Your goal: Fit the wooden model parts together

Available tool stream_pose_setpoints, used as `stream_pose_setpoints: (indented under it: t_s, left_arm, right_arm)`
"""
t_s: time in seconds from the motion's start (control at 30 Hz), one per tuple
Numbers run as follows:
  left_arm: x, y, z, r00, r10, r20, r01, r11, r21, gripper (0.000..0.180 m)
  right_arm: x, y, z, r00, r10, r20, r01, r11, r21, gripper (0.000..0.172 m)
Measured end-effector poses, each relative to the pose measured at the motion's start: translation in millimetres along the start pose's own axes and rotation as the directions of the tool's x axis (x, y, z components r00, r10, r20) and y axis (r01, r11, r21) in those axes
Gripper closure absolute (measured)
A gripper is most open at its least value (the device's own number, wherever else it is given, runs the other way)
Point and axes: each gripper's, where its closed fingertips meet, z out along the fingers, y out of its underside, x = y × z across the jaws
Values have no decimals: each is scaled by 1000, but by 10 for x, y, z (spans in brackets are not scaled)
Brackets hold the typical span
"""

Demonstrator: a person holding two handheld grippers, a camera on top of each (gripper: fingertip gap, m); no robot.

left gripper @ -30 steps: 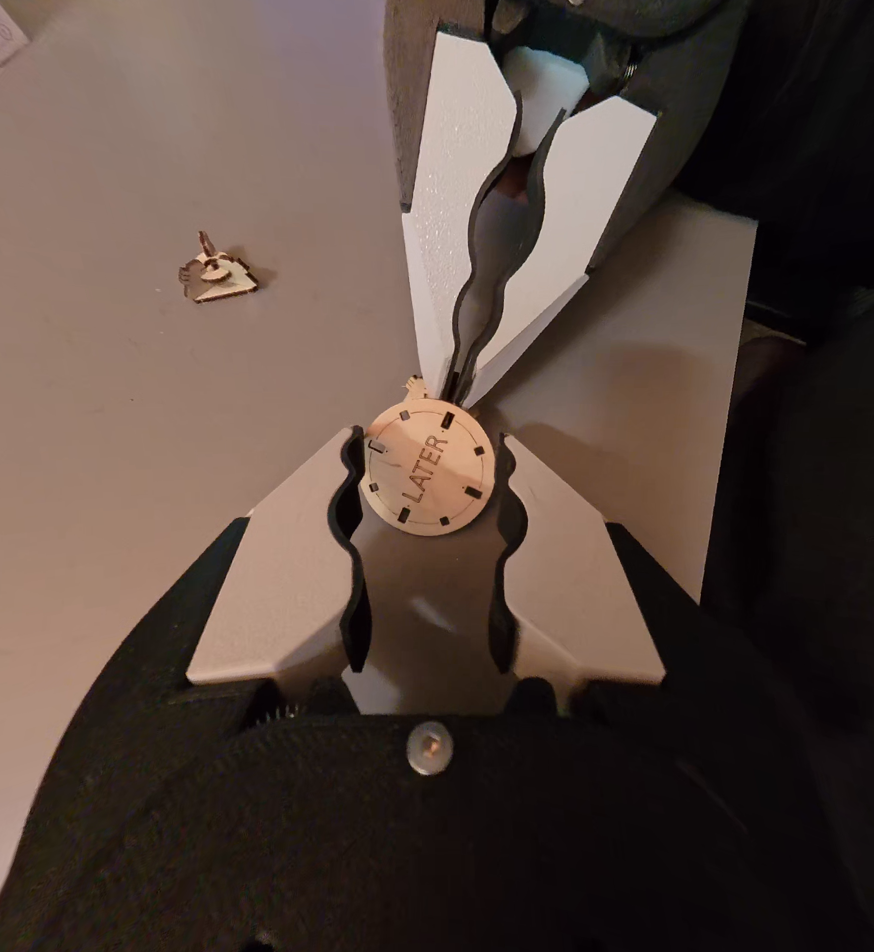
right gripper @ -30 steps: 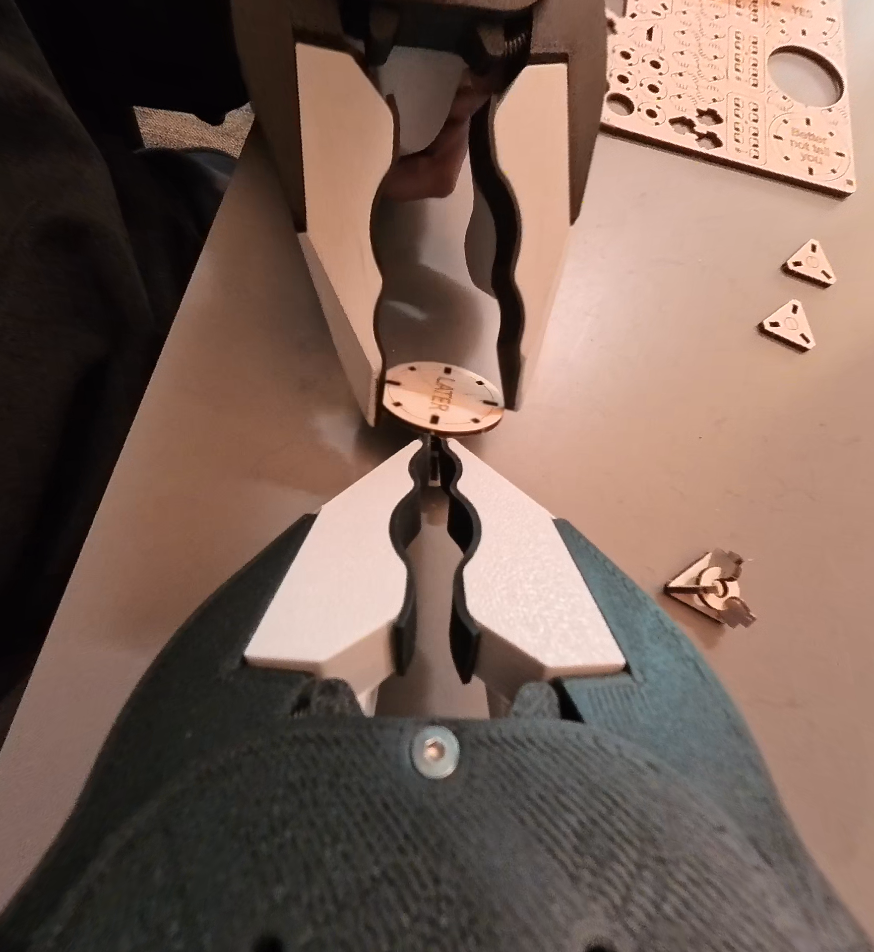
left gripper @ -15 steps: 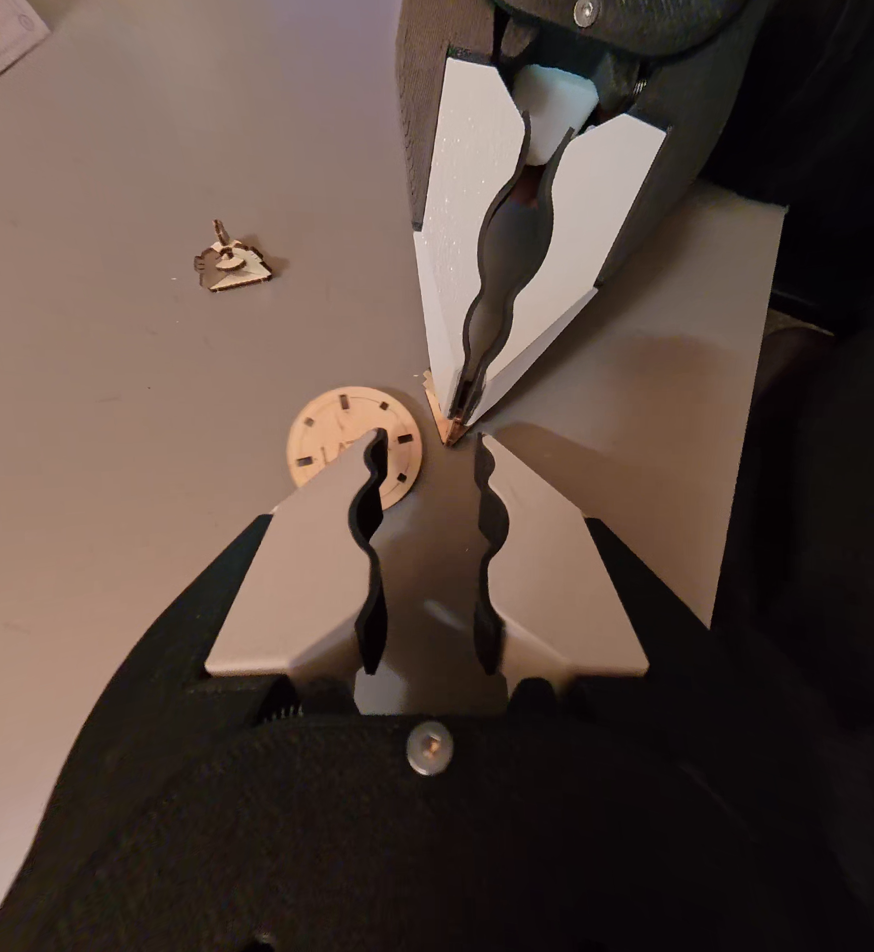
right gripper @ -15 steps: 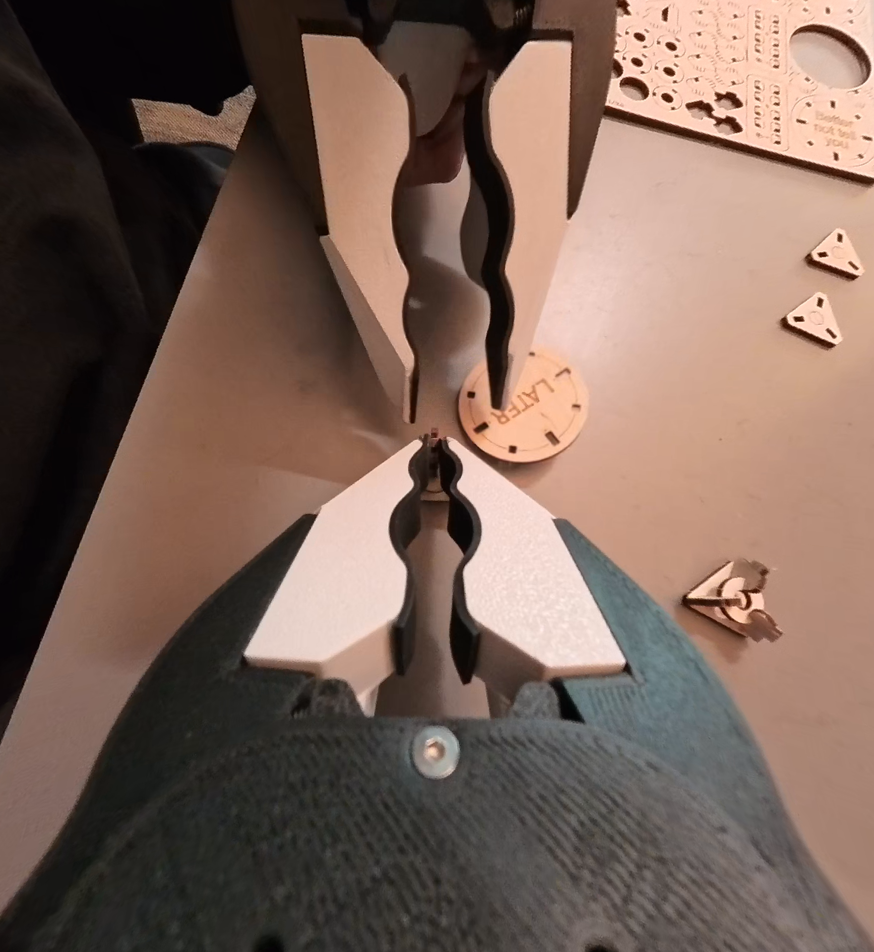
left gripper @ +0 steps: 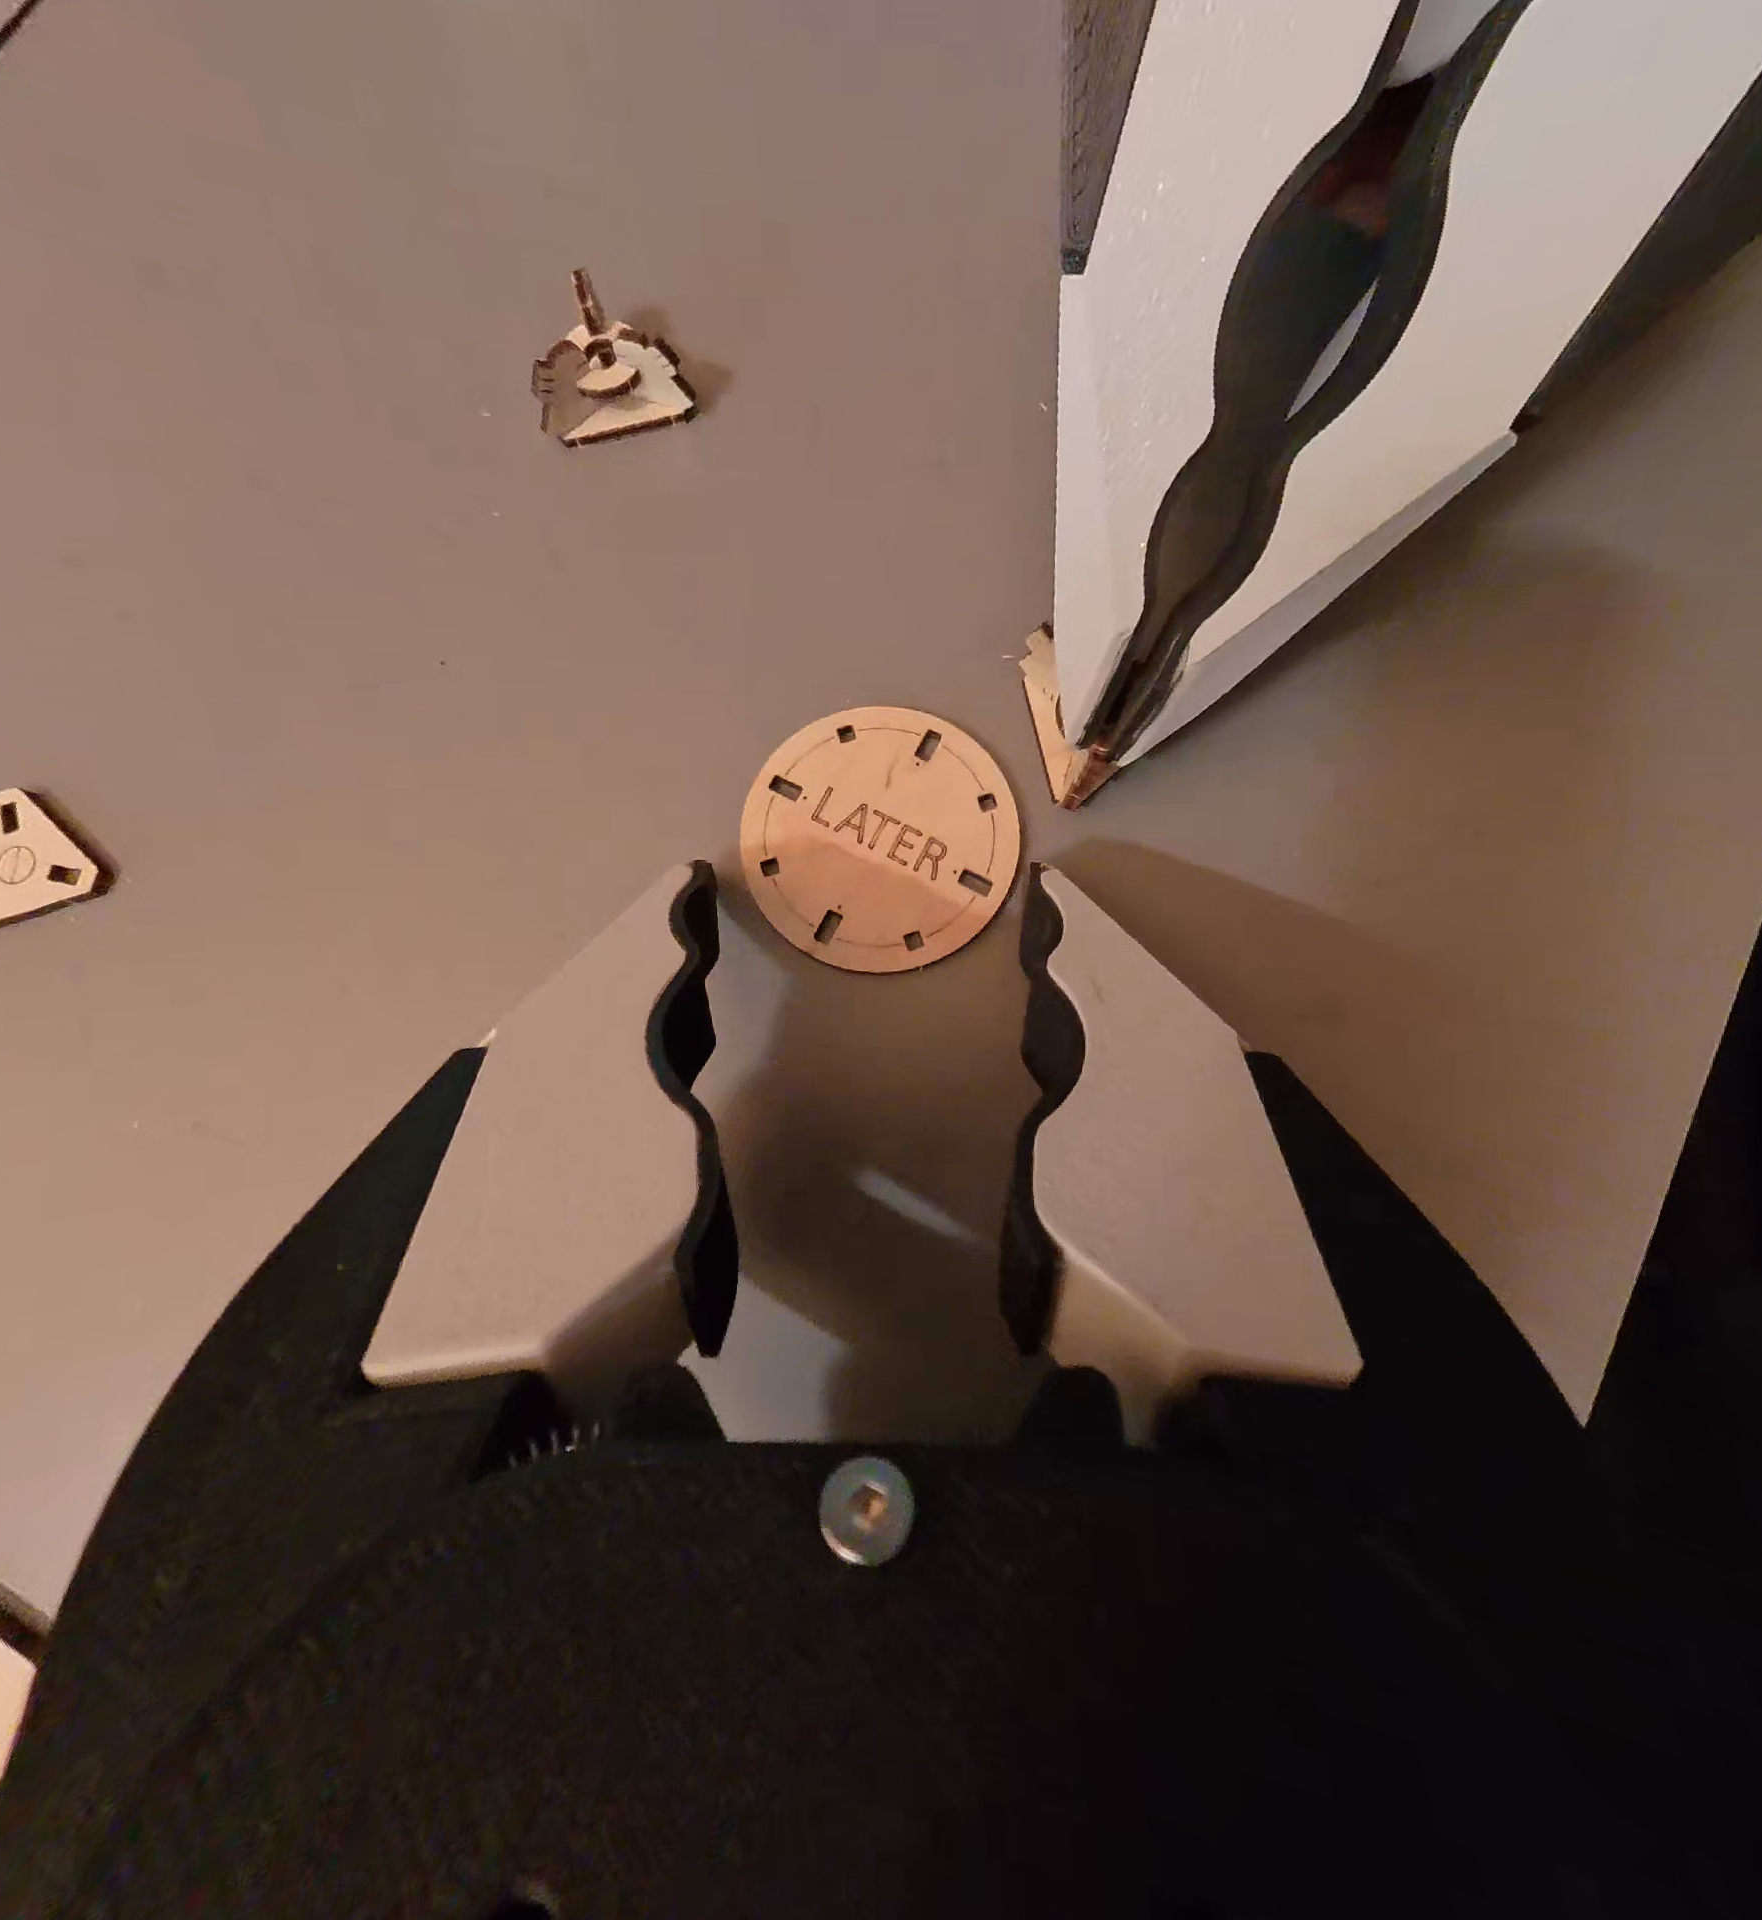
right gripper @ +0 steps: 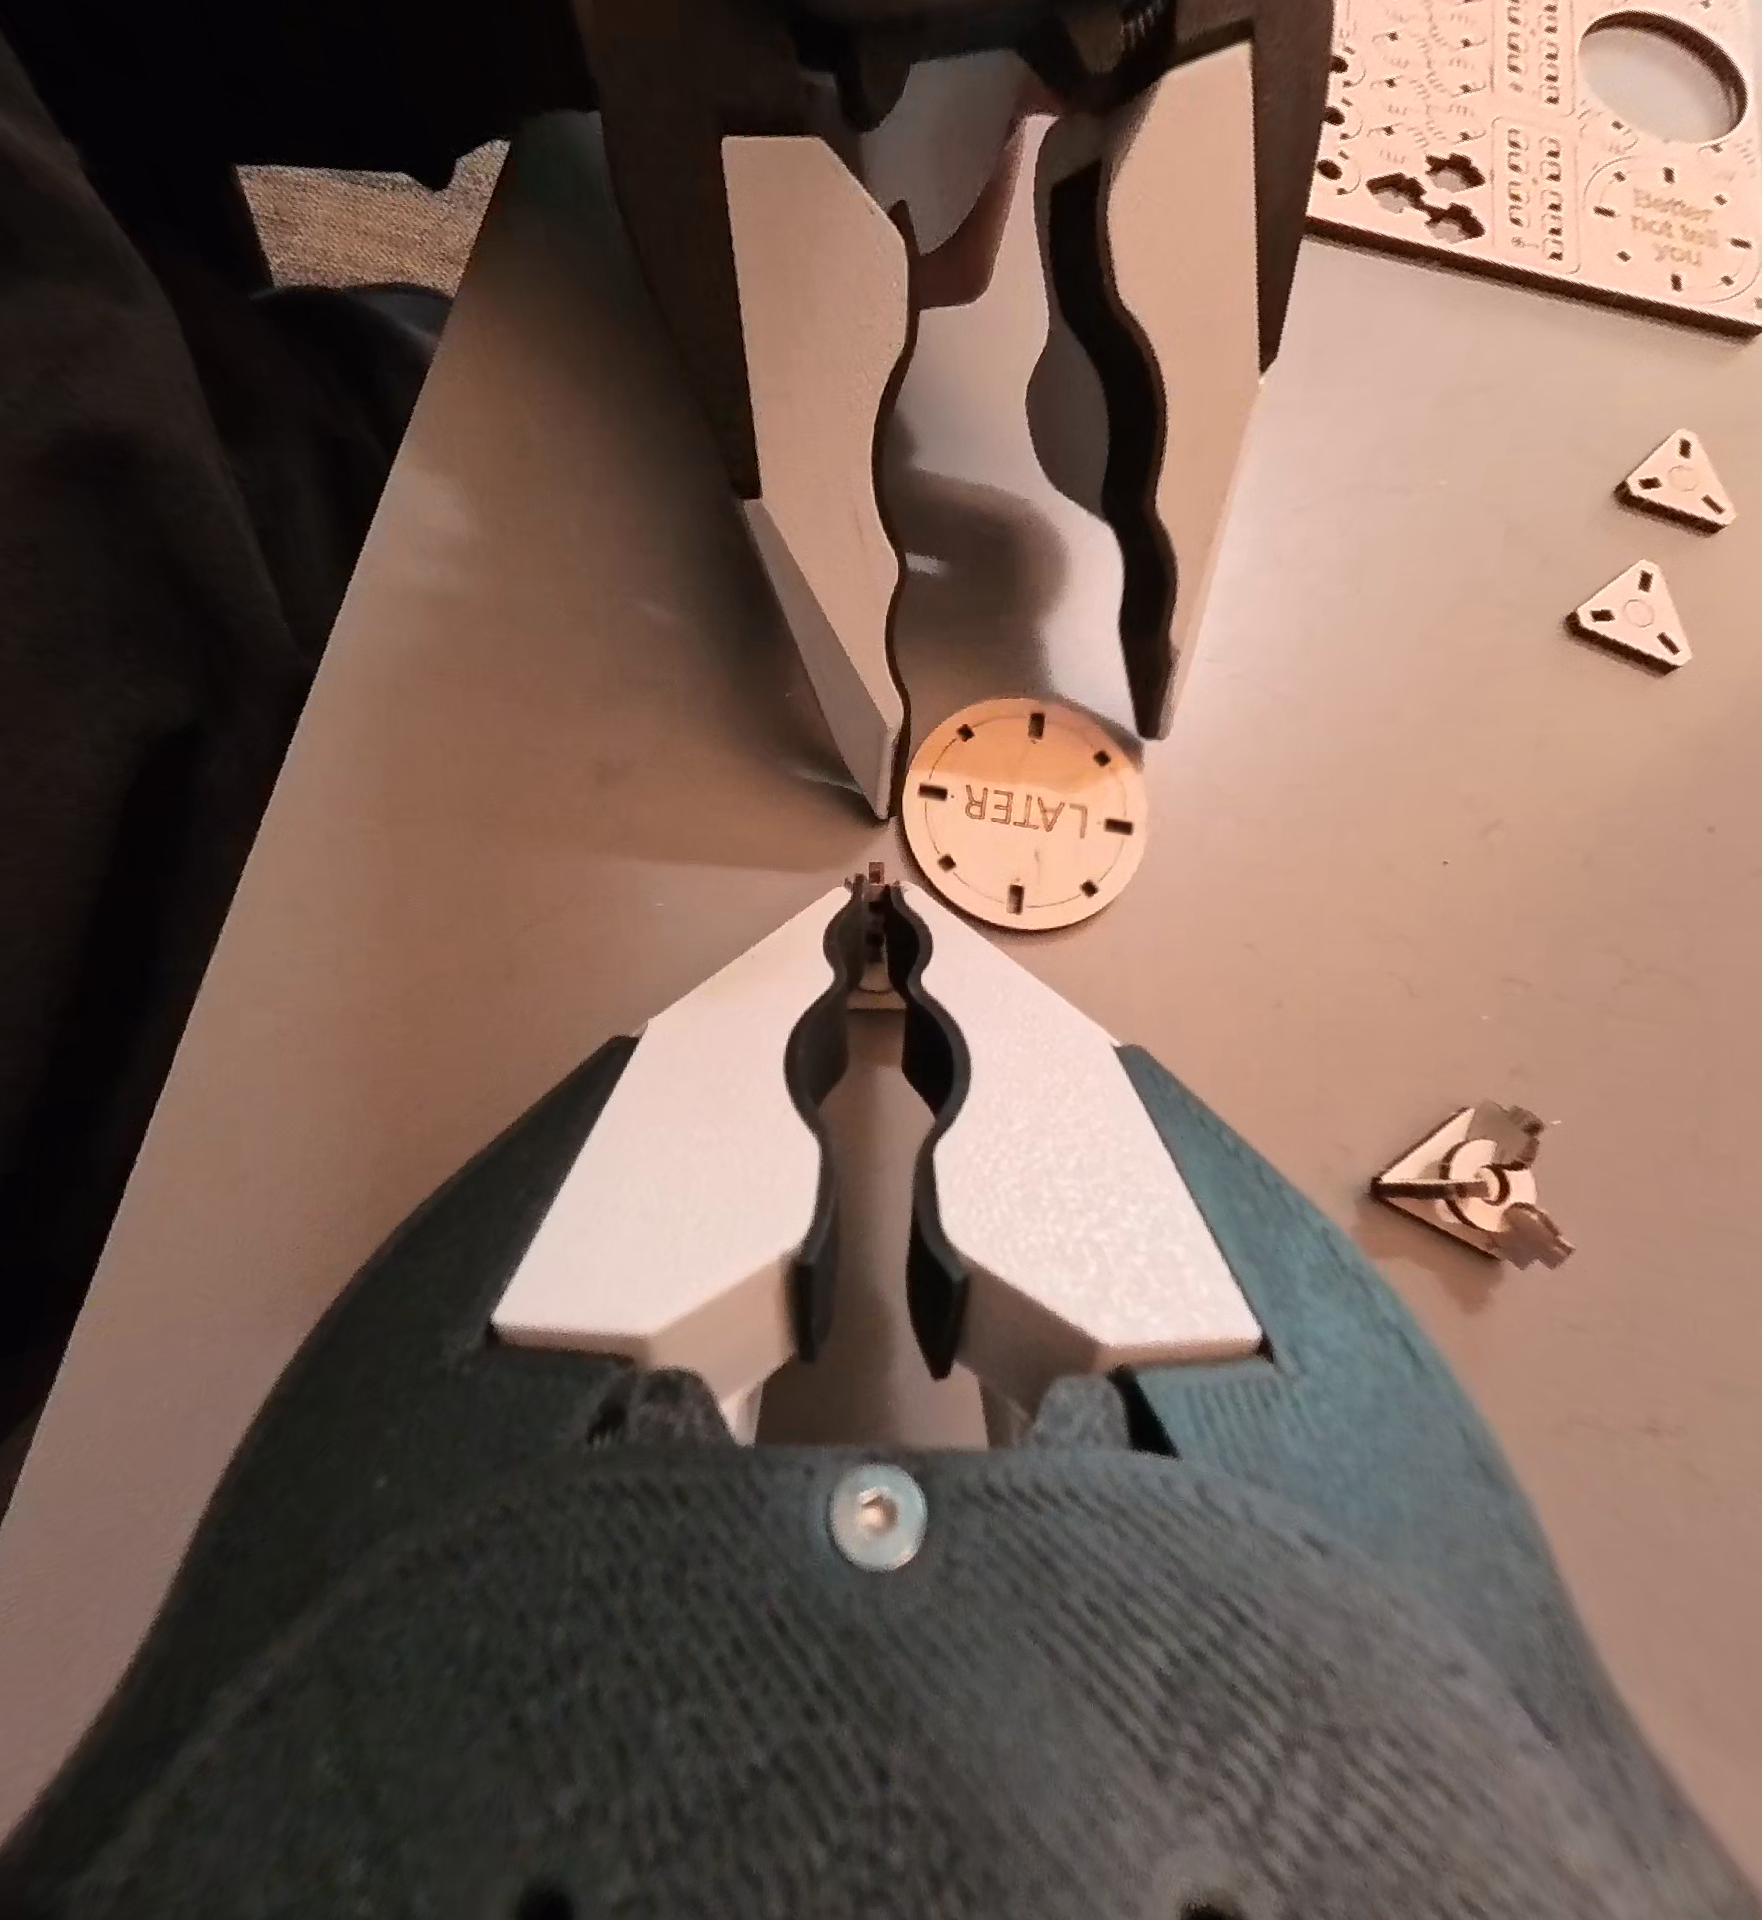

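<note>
A round wooden disc (left gripper: 879, 837) with slots around its rim lies flat on the grey table (left gripper: 337, 623). My left gripper (left gripper: 869, 878) is open. Its fingertips stand on either side of the disc's near half, with a gap at each pad. My right gripper (right gripper: 875, 904) is shut on a small thin wooden piece (right gripper: 869, 894). It holds the piece on edge just beside the disc (right gripper: 1024, 816). In the left wrist view the right gripper (left gripper: 1116, 727) comes in from the upper right with the piece (left gripper: 1053, 727) at its tip. The left gripper (right gripper: 1020, 758) faces it.
Loose wooden triangles (right gripper: 1677, 483) (right gripper: 1630, 618) lie to the right. A triangle with a peg fitted (right gripper: 1469, 1184) lies nearer, and shows in the left wrist view (left gripper: 612, 384). A cut plywood sheet (right gripper: 1687, 156) lies at the back right. The table edge (right gripper: 368, 623) runs close on the left. Left tips to right tips: about 4 centimeters.
The disc was between my left pads a second ago. It then left the grasp and lay flat as the jaws narrowed. Now the left jaws have opened wide around it. The right gripper stayed shut.
</note>
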Motion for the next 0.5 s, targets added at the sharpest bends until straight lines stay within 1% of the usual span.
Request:
stream_pose_setpoints:
  t_s: [0.17, 0.5]
  left_arm:
    - [54, -2, 14, 1000, -10, -28, 10, 1000, 5, 128]
    - [-19, 39, -59, 999, -49, -5, 49, 998, 31, 128]
  right_arm:
    - [-2, 2, 2, 1000, 4, 2, -4, 1000, 0, 169]
    - [43, -40, -46, 1000, 25, -13, -24, 999, 43, 152]
